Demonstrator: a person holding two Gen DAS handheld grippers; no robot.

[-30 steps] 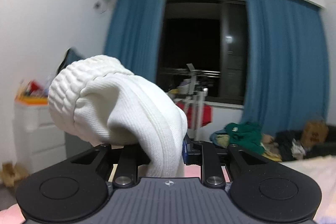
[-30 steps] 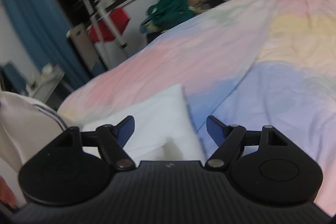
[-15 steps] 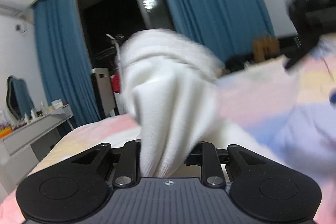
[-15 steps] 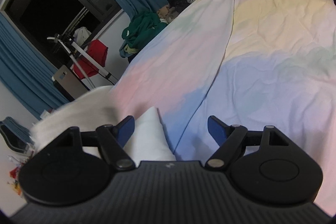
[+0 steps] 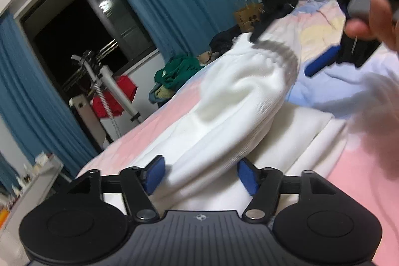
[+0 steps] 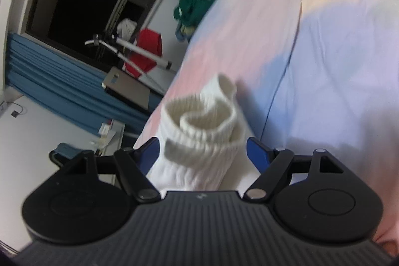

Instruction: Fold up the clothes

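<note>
White sock (image 5: 224, 116) lies between the opening left tool (image 5: 202, 175), seemingly untouched.

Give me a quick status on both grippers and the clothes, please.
Left gripper opening, white sock between its jaws. Right gripper open around the ribbed cuff. Nothing in the way on the bedspread.

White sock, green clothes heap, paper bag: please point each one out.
white sock (image 5: 237, 96): left wrist view, its middle.
green clothes heap (image 5: 175, 70): left wrist view, its top.
paper bag (image 5: 247, 14): left wrist view, its front.

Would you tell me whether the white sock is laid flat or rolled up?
Rolled up: the sock shows its ribbed cuff curled in a spiral, lying on the bedspread.
</note>
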